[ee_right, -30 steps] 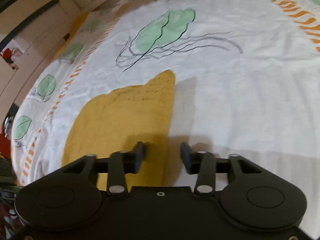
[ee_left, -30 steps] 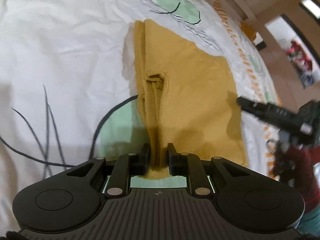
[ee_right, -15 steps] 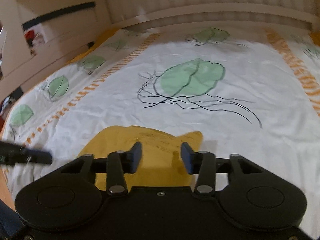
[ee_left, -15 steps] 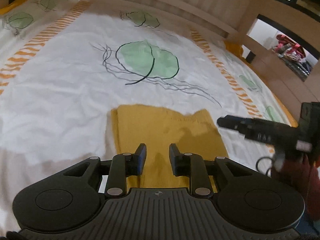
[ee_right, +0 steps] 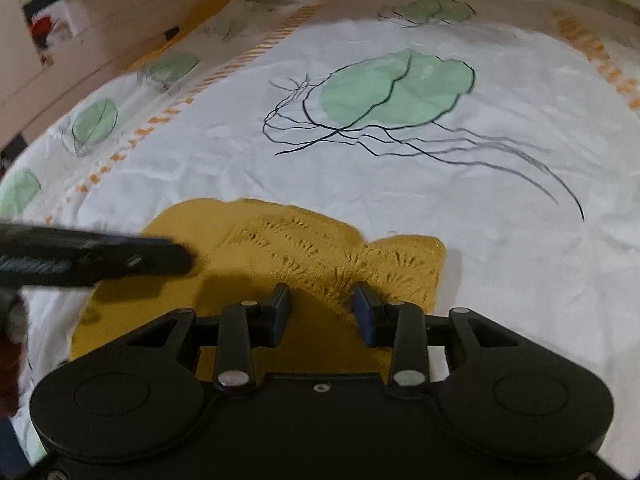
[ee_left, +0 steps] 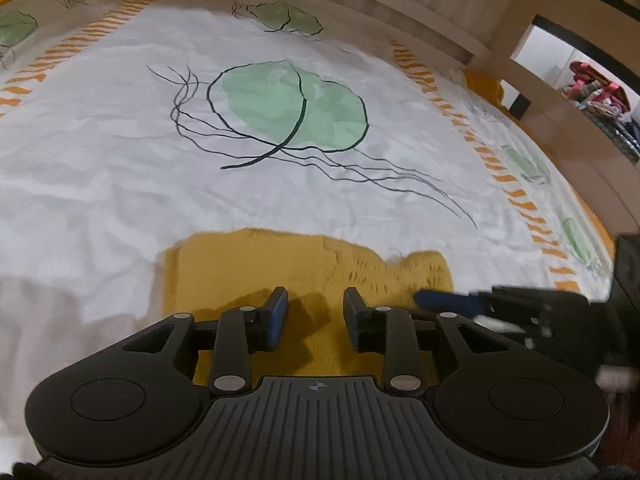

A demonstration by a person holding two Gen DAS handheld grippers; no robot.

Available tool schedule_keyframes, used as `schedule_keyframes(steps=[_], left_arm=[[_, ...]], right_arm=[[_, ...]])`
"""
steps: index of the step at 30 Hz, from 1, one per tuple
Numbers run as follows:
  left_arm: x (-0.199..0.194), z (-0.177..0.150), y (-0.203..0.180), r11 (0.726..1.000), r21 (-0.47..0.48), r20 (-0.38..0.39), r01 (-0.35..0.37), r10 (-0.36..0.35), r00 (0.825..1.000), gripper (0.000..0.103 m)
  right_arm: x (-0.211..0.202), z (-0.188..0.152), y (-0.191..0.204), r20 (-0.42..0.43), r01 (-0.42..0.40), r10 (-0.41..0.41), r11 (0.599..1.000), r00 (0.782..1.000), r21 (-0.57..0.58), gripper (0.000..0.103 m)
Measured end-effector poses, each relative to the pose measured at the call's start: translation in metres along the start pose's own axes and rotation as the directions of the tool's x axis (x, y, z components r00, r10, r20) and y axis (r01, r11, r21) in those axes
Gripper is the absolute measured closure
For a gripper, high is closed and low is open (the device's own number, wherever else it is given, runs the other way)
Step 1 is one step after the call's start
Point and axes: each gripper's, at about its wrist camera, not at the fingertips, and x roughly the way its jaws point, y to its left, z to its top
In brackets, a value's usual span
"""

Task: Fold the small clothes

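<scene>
Garment [ee_left: 256, 272]: a mustard-yellow knit, folded into a rough rectangle, lies flat on the sheet [ee_left: 100, 168] close under both grippers. The left gripper [ee_left: 314, 308] hangs over its near half with the jaws partly apart and opening; nothing is pinched between the pads, only yellow cloth seen in the gap below them. Whether the fingertips brush the knit cannot be told. The right gripper [ee_right: 322, 304] also stands partly open over the cloth, its gap empty, above the part with the openwork pattern. Neither one holds anything.

In the left wrist view, the right gripper [ee_left: 452, 300] reaches in from the right edge, its blue-padded finger over the right end of the garment. In the right wrist view, the left gripper [ee_right: 176, 256] comes in from the left as a dark blurred bar across the garment [ee_right: 328, 256], throwing a shadow on it.

Around the knit, the sheet is white and wrinkled, printed with a green leaf [ee_left: 292, 108] outlined in black with trailing black lines, smaller leaves towards the edges, and bands of orange dashes [ee_left: 516, 196]. A pale wooden frame [ee_left: 400, 12] runs along the far side of the bed.

No brand, label or readable writing shows on the garment, the sheet or the grippers; the left gripper's body bears only a small cross-in-circle mark [ee_left: 315, 386].
</scene>
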Motion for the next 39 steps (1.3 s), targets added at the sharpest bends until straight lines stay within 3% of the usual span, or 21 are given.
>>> schedule_keyframes(steps=[3, 6, 9, 13, 16, 18, 20, 24, 26, 31, 39], left_arm=[[0.01, 0.006, -0.002, 1.0, -0.014, 0.012, 0.008, -0.008, 1.0, 0.072], [0.021, 0.008, 0.002, 0.997, 0.018, -0.011, -0.077, 0.078, 0.997, 0.071], [0.02, 0.005, 0.02, 0.994, -0.097, -0.008, -0.058, 0.057, 0.998, 0.069], [0.011, 0.005, 0.029, 0.988, -0.123, 0.007, -0.091, 0.092, 0.996, 0.07], [0.007, 0.005, 0.038, 0.981, -0.181, 0.019, -0.07, 0.075, 0.997, 0.07], [0.005, 0.006, 0.039, 0.979, -0.193, 0.024, -0.071, 0.077, 0.997, 0.07], [0.003, 0.005, 0.039, 0.976, -0.204, 0.041, -0.081, 0.091, 0.995, 0.07], [-0.005, 0.008, 0.044, 0.969, -0.225, 0.074, -0.101, 0.12, 0.99, 0.07], [-0.012, 0.011, 0.049, 0.966, -0.228, 0.089, -0.123, 0.146, 0.985, 0.069], [-0.034, 0.012, 0.055, 0.963, -0.197, 0.114, -0.185, 0.21, 0.971, 0.058], [-0.049, -0.028, 0.038, 0.986, -0.022, 0.046, -0.167, 0.168, 0.985, 0.057]], right_arm=[[0.0, -0.004, 0.004, 0.003, 0.0, 0.0, 1.0, 1.0, -0.031, 0.051], [-0.002, -0.004, 0.003, 0.004, -0.005, 0.005, 1.0, 1.0, -0.028, 0.05], [-0.001, 0.0, 0.002, 0.002, -0.019, 0.019, 1.0, 1.0, -0.024, 0.048], [0.0, 0.003, 0.002, -0.004, -0.019, 0.019, 0.999, 1.0, -0.037, 0.047], [-0.001, 0.004, 0.004, -0.005, -0.018, 0.017, 0.999, 1.0, -0.039, 0.044], [-0.003, 0.005, 0.007, 0.012, 0.001, 0.0, 0.999, 1.0, -0.046, 0.039], [-0.005, 0.007, 0.008, 0.035, 0.029, -0.027, 0.998, 0.999, -0.059, 0.025], [-0.004, 0.011, 0.001, 0.054, 0.081, -0.079, 0.997, 0.995, -0.021, 0.023], [0.0, 0.01, -0.005, 0.037, 0.11, -0.11, 0.994, 0.993, -0.005, 0.017], [-0.003, 0.008, -0.014, 0.019, 0.141, -0.142, 0.99, 0.99, 0.018, 0.006], [-0.017, 0.003, 0.0, 0.043, 0.145, -0.143, 0.988, 0.989, -0.054, 0.003]])
